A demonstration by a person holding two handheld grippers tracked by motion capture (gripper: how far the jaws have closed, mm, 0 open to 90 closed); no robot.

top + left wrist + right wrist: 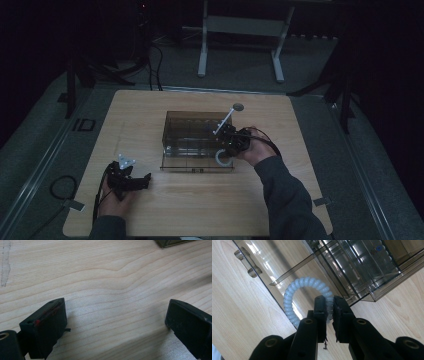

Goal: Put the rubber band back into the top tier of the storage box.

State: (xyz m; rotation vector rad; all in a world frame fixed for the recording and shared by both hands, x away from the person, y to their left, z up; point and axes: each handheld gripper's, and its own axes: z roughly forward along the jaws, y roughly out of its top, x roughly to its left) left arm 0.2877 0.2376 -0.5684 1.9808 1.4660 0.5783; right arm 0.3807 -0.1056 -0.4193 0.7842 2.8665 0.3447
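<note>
Right gripper (329, 312) fingers pinch the white coil ring (294, 290); left gripper (116, 322) fingers gape wide.

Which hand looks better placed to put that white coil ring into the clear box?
The right. Its gripper is already shut on the ring, right beside the box. The left gripper rests open on the table, well away from both.

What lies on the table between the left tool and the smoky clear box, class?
Nothing: in the high view, bare wooden table runs from the left tool to the smoky clear box. The left gripper view shows plain wood ahead of its open jaws.
</note>
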